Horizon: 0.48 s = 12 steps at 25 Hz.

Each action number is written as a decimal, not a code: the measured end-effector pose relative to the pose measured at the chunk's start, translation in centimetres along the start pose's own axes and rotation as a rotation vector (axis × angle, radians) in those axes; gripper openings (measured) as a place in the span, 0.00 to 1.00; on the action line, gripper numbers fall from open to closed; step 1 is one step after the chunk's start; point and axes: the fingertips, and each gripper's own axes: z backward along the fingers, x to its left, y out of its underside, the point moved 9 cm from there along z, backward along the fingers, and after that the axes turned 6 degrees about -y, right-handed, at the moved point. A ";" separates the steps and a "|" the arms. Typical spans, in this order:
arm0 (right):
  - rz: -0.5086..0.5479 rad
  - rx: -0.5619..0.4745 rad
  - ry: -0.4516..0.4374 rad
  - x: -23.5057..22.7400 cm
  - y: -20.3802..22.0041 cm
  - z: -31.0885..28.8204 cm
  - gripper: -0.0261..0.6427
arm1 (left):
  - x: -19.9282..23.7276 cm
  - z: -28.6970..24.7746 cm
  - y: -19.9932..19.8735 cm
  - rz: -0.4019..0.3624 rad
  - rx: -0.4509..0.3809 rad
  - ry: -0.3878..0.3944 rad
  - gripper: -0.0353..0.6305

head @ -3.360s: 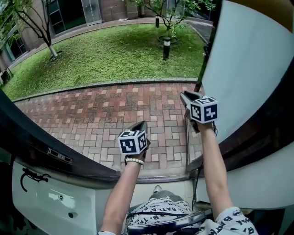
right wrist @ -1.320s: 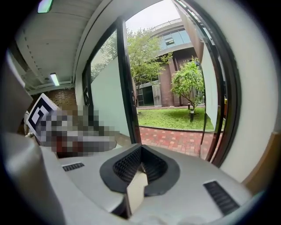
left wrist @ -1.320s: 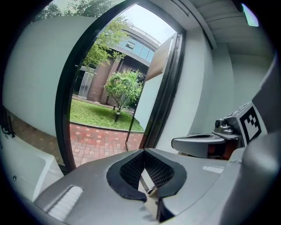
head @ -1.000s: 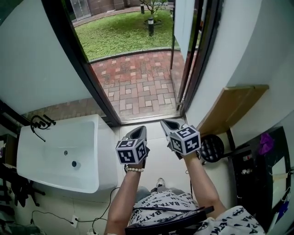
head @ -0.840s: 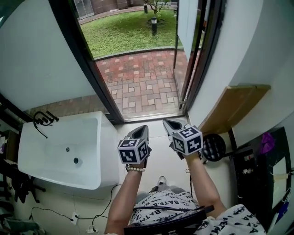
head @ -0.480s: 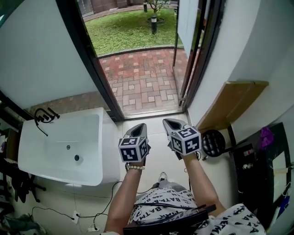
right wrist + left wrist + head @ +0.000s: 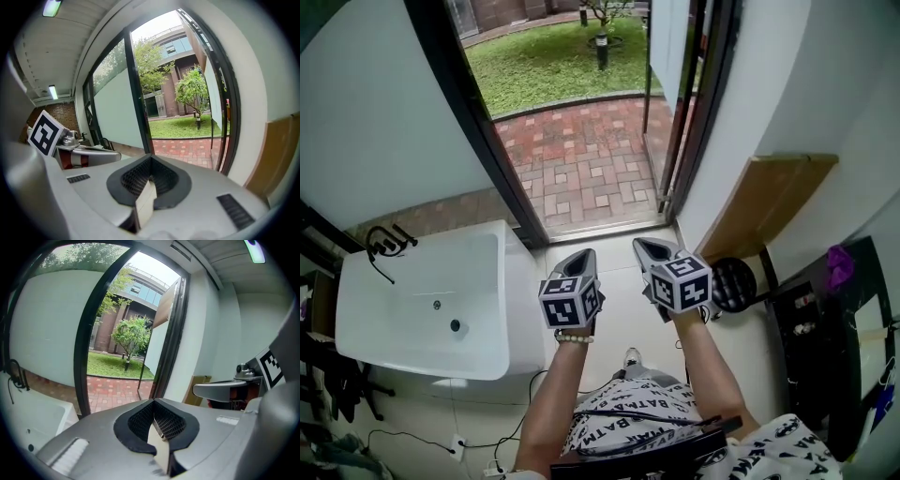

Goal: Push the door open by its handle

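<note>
The door point(image 7: 668, 42) stands swung outward over the brick path, its pale panel seen nearly edge-on against the dark frame point(image 7: 703, 112). No handle can be told apart on it from here. My left gripper point(image 7: 581, 256) and right gripper point(image 7: 648, 247) hang side by side inside the room, a step back from the threshold and touching nothing. Both are shut and hold nothing. In the left gripper view its jaws point(image 7: 155, 420) point at the doorway with the right gripper point(image 7: 220, 389) alongside. In the right gripper view its jaws point(image 7: 149, 180) point the same way, beside the left gripper point(image 7: 89, 154).
A white basin point(image 7: 422, 300) stands at the left against the glass wall. A cardboard sheet point(image 7: 769, 202) leans on the right wall, above a round black object point(image 7: 733, 283) and dark furniture point(image 7: 825, 356). Brick paving point(image 7: 581, 159) and lawn lie beyond the threshold.
Since the earliest frame both grippers have come back from the doorway into the room, the right one away from the door's edge. Over the last second they only drifted slightly, still shut.
</note>
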 end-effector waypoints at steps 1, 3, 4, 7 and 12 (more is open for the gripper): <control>0.002 -0.004 0.001 0.0 0.0 0.2 0.06 | -0.1 0.1 0.1 0.001 0.000 -0.002 0.04; 0.006 -0.022 0.006 -0.2 -0.3 0.2 0.06 | -0.1 0.0 -0.1 0.001 -0.010 -0.003 0.04; 0.009 -0.028 0.008 -0.3 -0.6 0.1 0.06 | 0.0 -0.1 -0.4 0.002 -0.016 -0.003 0.04; 0.015 -0.024 0.009 0.0 -0.8 -0.4 0.06 | 0.6 -0.1 -0.8 0.007 -0.023 -0.005 0.04; 0.029 -0.021 0.013 0.3 -1.1 -0.8 0.06 | 1.1 0.1 -1.4 0.013 -0.035 -0.002 0.04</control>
